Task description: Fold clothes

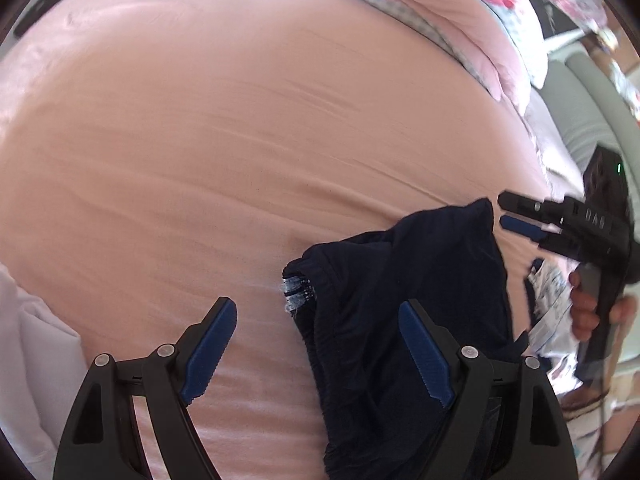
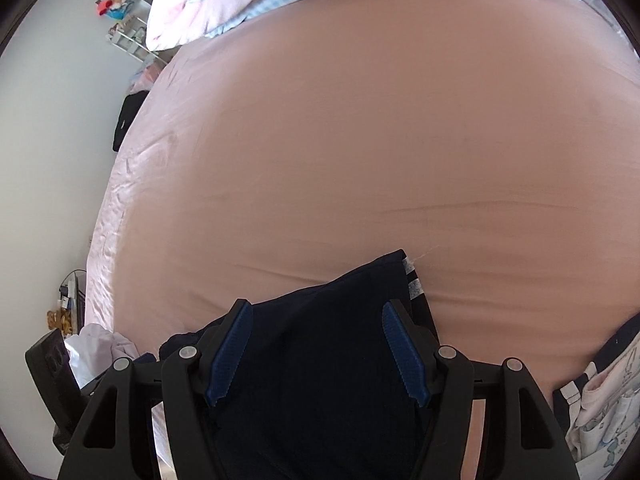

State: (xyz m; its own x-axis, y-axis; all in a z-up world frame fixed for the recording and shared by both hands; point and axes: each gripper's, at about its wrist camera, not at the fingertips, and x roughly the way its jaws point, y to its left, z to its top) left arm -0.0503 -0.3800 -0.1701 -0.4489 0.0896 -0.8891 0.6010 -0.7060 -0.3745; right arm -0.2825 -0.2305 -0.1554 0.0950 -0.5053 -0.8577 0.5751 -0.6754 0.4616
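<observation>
A dark navy garment [image 1: 400, 280] with white stripes at one edge lies crumpled on the pink bed sheet [image 1: 220, 140]. My left gripper [image 1: 316, 302] is open just above the garment's striped near edge, its right finger over the cloth and its left finger over bare sheet. A hand holds my right gripper [image 1: 502, 212] at the garment's far corner. In the right wrist view the right gripper [image 2: 317, 305] stands open over the navy garment [image 2: 312, 360], the cloth below and between the blue pads [image 2: 232, 352] without being pinched.
A pink quilt with a blue checked border [image 1: 460, 28] is bunched at the far end of the bed. A white garment [image 1: 28, 340] lies at the left, and a patterned pale garment [image 2: 600, 400] at the right. The bed's left edge [image 2: 116, 208] meets a white wall.
</observation>
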